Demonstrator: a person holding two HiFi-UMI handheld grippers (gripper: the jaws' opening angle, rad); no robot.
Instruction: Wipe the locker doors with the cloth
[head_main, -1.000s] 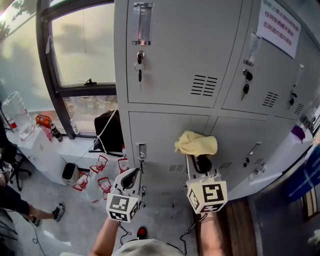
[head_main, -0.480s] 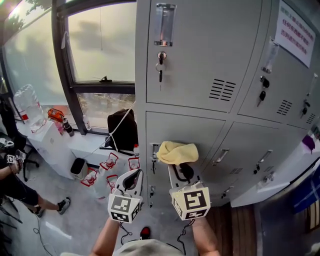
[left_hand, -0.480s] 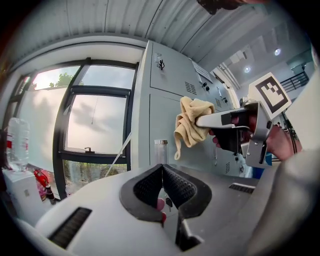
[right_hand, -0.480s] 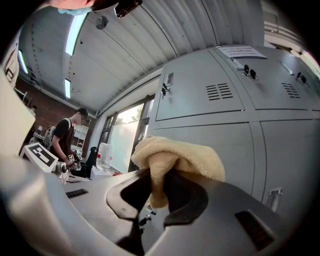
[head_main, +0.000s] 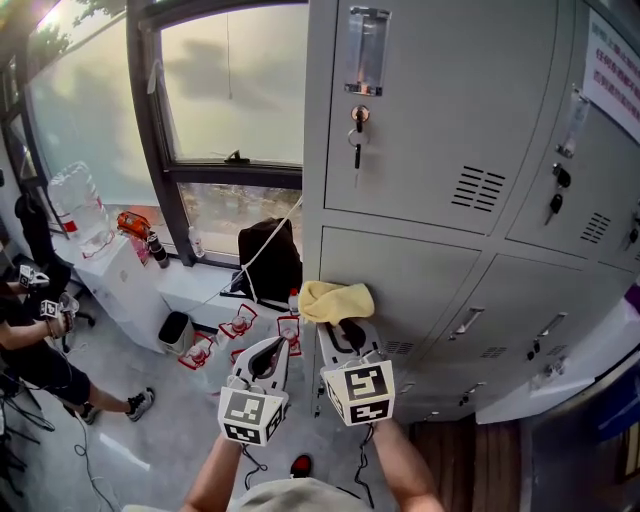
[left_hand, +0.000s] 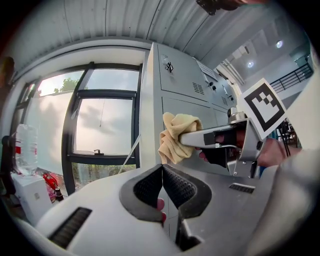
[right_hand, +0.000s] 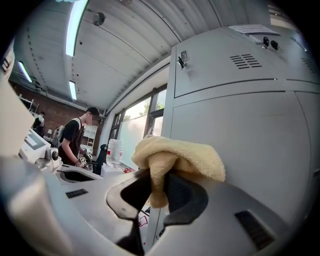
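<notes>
A yellow cloth (head_main: 335, 300) is bunched at the left edge of the lower grey locker door (head_main: 420, 275), pinched in my right gripper (head_main: 341, 322), which is shut on it. In the right gripper view the cloth (right_hand: 181, 156) folds over the jaws of the right gripper (right_hand: 160, 181), with the door (right_hand: 245, 135) just behind. My left gripper (head_main: 266, 357) hangs lower left of the cloth, away from the lockers, shut and holding nothing. In the left gripper view the left gripper (left_hand: 162, 169) has its pads pressed together, and the cloth (left_hand: 175, 136) shows ahead.
Keys (head_main: 356, 132) hang in the upper door's lock. Left of the lockers are a window (head_main: 230, 90), a black bag (head_main: 270, 255), a water bottle (head_main: 75, 205) on a white cabinet, a small bin (head_main: 172, 330) and red-and-white items (head_main: 240, 325) on the floor. A person (head_main: 35, 345) stands at far left.
My right gripper has carried the cloth leftwards across the lower door to its left edge. The left gripper has stayed shut and low.
</notes>
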